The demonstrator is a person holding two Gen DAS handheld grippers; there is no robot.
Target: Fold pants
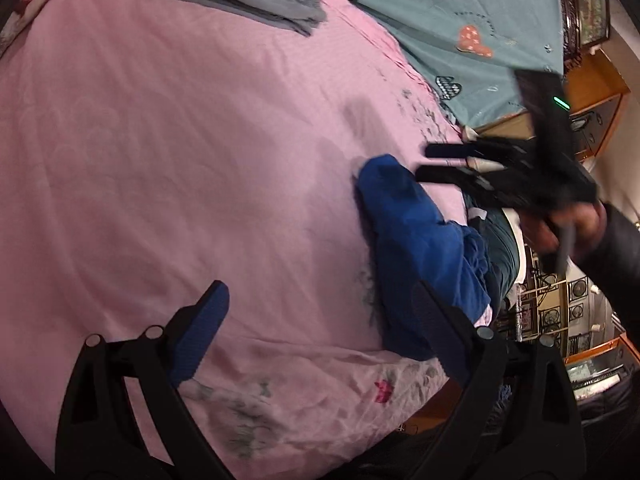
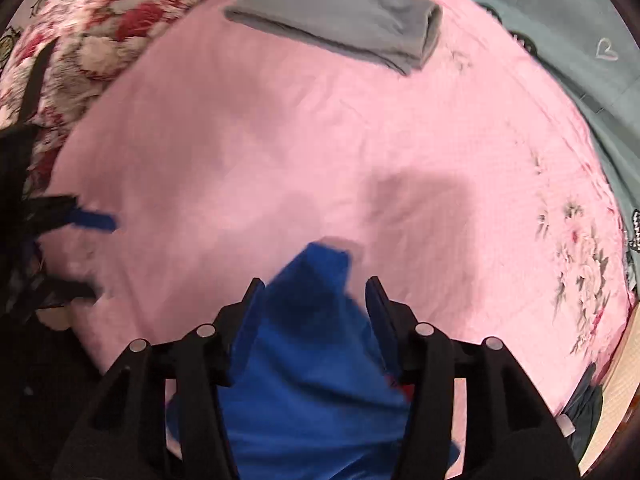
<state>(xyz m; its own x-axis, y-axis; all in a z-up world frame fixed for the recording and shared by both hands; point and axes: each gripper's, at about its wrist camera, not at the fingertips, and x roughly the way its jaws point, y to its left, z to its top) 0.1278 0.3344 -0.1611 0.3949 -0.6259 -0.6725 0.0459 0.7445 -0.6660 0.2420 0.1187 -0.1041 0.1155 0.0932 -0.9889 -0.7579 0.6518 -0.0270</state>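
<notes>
The blue pants (image 1: 416, 248) lie bunched at the near edge of the pink sheet (image 1: 180, 140), at about 4 o'clock in the left wrist view and at 6 o'clock in the right wrist view, with part of the cloth hanging off the bed edge. They look crumpled, not laid flat, so the step in hand is probably to pull them up onto the sheet and spread them before any fold. The right gripper (image 2: 316, 284) has its fingers apart with the blue cloth between them, one finger on each side of the heap; whether the pads touch the cloth cannot be told, since the frame is blurred. It would do well to close on one layer near an edge or the waistband, not on a thick wad, so the pants open as they are drawn out. The left gripper (image 1: 320, 304) is also spread wide, over bare sheet with its right finger against the blue cloth, gripping nothing. It could take a second edge well apart from the first, so both pull the cloth taut. Folded grey pants (image 2: 340, 28) lie at 12 o'clock, well apart, leaving room between.
</notes>
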